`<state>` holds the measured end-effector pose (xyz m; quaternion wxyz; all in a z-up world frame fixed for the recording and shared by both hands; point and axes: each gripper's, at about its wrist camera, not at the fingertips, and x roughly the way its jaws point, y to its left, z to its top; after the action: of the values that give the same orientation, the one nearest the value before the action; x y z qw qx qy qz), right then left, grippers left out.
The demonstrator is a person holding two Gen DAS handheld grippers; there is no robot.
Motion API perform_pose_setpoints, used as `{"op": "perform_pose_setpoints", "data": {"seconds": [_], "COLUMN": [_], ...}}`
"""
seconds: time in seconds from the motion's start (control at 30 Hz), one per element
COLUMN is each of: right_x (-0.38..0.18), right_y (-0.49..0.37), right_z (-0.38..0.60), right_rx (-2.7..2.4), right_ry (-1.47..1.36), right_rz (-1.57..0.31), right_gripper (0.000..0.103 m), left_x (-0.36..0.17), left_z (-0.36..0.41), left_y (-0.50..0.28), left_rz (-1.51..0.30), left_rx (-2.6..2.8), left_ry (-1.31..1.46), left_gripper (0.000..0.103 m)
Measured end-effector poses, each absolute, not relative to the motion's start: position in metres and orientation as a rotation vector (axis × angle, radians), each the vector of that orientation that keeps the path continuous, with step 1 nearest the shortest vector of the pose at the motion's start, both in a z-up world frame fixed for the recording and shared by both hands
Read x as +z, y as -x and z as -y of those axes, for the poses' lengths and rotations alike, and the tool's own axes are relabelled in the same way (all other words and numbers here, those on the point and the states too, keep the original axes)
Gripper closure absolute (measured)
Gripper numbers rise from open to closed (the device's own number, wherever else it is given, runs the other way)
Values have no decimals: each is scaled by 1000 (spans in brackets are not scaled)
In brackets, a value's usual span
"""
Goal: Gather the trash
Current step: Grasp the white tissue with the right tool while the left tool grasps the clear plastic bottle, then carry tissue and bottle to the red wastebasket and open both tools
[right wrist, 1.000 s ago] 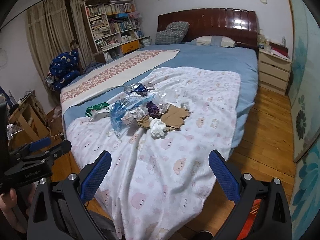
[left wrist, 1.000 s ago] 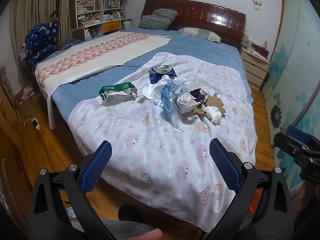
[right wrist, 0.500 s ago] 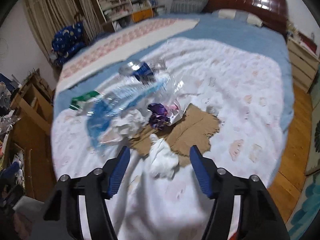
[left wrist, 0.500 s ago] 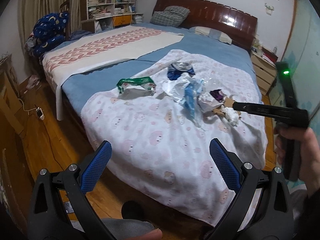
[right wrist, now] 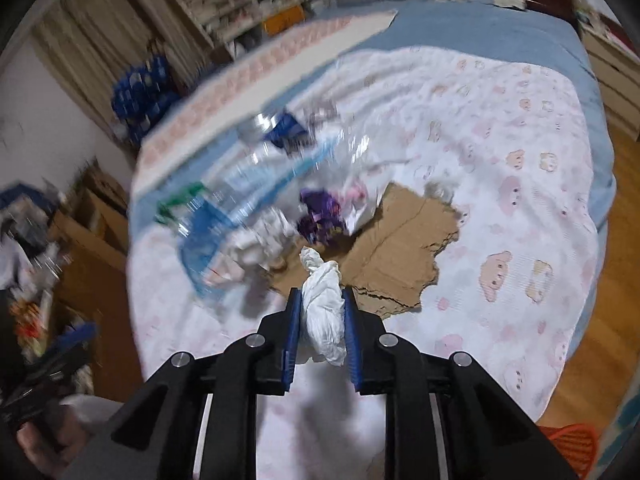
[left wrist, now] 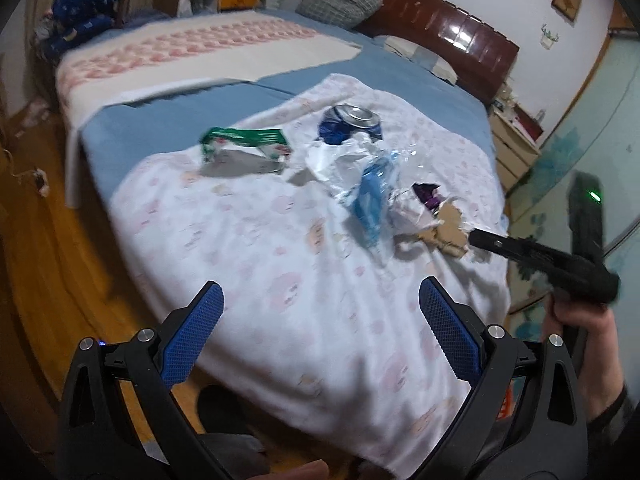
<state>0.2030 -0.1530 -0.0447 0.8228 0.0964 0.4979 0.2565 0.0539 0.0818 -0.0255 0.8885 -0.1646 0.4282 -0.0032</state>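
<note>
Trash lies in a heap on the white patterned blanket point(left wrist: 280, 264) on the bed: a green wrapper point(left wrist: 244, 140), a crushed blue can point(left wrist: 350, 122), a clear plastic bottle point(left wrist: 372, 196) with a blue label, a purple wrapper point(right wrist: 320, 216) and torn cardboard point(right wrist: 400, 248). My right gripper point(right wrist: 321, 294) is closing, and its blue pads press a white tissue wad point(right wrist: 324, 312) at the near edge of the cardboard. In the left wrist view its black tip point(left wrist: 480, 240) reaches in from the right. My left gripper point(left wrist: 320, 288) hangs open over the blanket's near part, holding nothing.
The bed has a dark wooden headboard point(left wrist: 440, 28), with a light wooden nightstand point(left wrist: 516, 148) beside it. Wooden floor point(left wrist: 60, 240) surrounds the bed. A bookshelf point(right wrist: 248, 8) and cluttered furniture stand at the left. An orange basket point(right wrist: 568, 440) sits low on the right.
The right gripper came down to the heap and closed from wide open onto the white tissue wad. The left gripper drifted closer to the bed, still open.
</note>
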Motion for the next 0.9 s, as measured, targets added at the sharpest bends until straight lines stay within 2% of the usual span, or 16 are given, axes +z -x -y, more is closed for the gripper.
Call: {"op": "perform_pose_setpoints", "data": {"seconds": [0.33,0.4,0.43,0.47,0.5,0.53,0.7,0.9], "right_x": [-33,-30,-29,-29,-28,-30,-28,-21], "right_y": [-175,-169,-168,-168,-167,-168,-173,-170], "right_z": [176,178,178,178,178,178,184,184], "right_rx": [588,603,606,612,615,614,604,620], "right_ry": [-321,-318,-315,-312,-309,-304,-314,-325], "right_rz": [-1020,-1014,-1012,-1010,-1010,-1011,-1007,-972], "right_gripper": [82,82,81,81,81,81,81,81], "left_x": [-58,-70,-73,-78,-81,-83,-77,-33], "left_z": [-69,-72,-73,-74,-72,-70,-78,-103], "left_y": [-159,-172,-176,-181,-185,-188,-180,-139], "left_rz": [-945,-964,-971,-984,-1005,-1022,-996,-859], "left_rx": [-127,-107,-98,-97,-101,-115,-104,-23], "left_ry": [537,555,562,563,551,538,534,533], "left_gripper": [6,9,14,33,64,78,86,89]}}
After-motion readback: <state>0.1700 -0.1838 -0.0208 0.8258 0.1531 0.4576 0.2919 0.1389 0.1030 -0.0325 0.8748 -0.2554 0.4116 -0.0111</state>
